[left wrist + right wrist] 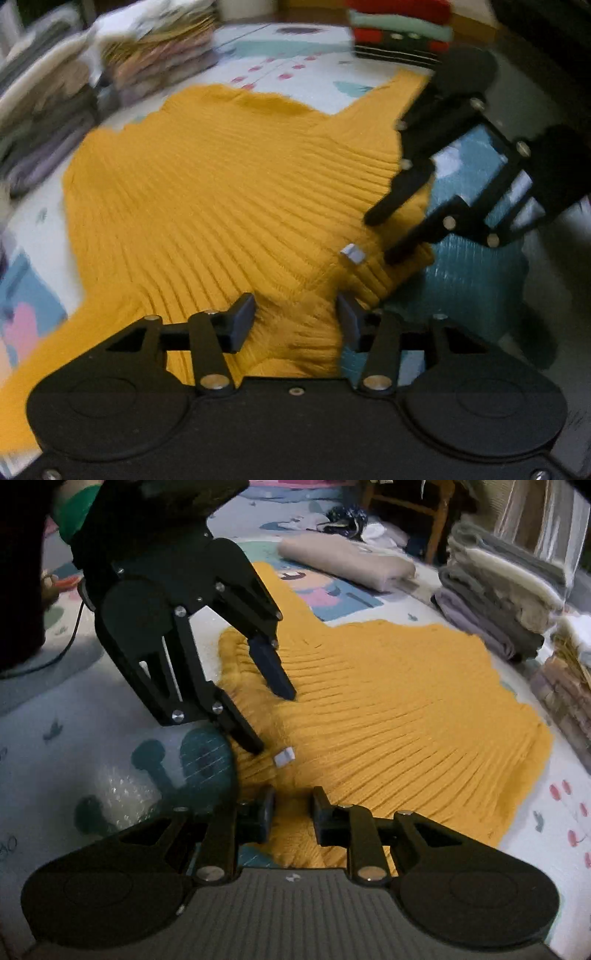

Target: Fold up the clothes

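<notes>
A: On the patterned play mat [303, 79], the mustard ribbed sweater [207, 192] lies spread flat, rib lines fanning out from the bunched end nearest both grippers. State the jaw condition.

B: The left gripper [295, 321] stands part open, with a fold of cuff fabric between its fingers; whether the pads press on it cannot be told. The right gripper [293, 812] has a narrower gap, also astride bunched knit; pad contact is equally unclear.

A: Primary hazard?

B: Probably a single-layer pinch. If either gripper takes only the top layer, the fold will drag crooked and the ribs will skew.

A: Secondary hazards?

B: The grippers work close together, so finger collision is possible. A small white tag [352, 254] sits on the knit just beside the right fingers and may snag. The stacked folded clothes [495, 602] lie near the far hem; a wide sweep could topple them.
</notes>
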Tool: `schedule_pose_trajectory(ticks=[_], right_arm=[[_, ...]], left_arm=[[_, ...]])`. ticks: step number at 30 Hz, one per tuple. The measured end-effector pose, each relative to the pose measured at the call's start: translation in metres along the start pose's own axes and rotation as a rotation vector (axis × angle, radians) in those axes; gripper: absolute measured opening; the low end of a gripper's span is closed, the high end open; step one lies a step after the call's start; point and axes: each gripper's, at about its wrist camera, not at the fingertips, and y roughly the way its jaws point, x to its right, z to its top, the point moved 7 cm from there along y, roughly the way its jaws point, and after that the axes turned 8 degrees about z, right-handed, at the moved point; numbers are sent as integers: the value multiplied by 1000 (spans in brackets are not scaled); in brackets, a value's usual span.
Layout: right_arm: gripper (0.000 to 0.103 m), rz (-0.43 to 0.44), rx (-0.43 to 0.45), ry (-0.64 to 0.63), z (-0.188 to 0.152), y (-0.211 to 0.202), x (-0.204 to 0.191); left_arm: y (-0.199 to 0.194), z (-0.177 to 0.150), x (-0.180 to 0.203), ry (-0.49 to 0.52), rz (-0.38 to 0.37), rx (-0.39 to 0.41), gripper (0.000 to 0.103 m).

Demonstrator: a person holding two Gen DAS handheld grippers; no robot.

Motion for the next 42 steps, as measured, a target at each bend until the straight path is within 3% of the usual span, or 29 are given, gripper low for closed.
schedule_pose_trajectory(ticks=[4,11,15,22,30,35,42], right_arm=[[24,-11,2,-21,0,1,-2],[22,84,19,100,-4,-19,19],[22,18,102,261,2,-35,65],[23,-150,222,516,12,-50,166],[24,-216,275,772,-3,-45,256],[30,-201,288,838,6,-31,296],[32,-207,314,907,13,-17,339]], left_arm=[[-2,-2,-1,16,-10,6,49],[-22,-13,-14,-12,-129,-62,52],[-28,2,-41,-136,-162,-62,53],[-9,38,-120,-352,-69,-30,53],[32,70,-219,-521,34,-44,51],[46,100,-250,-494,25,-64,51],[89,134,-264,-375,-22,-125,51]])
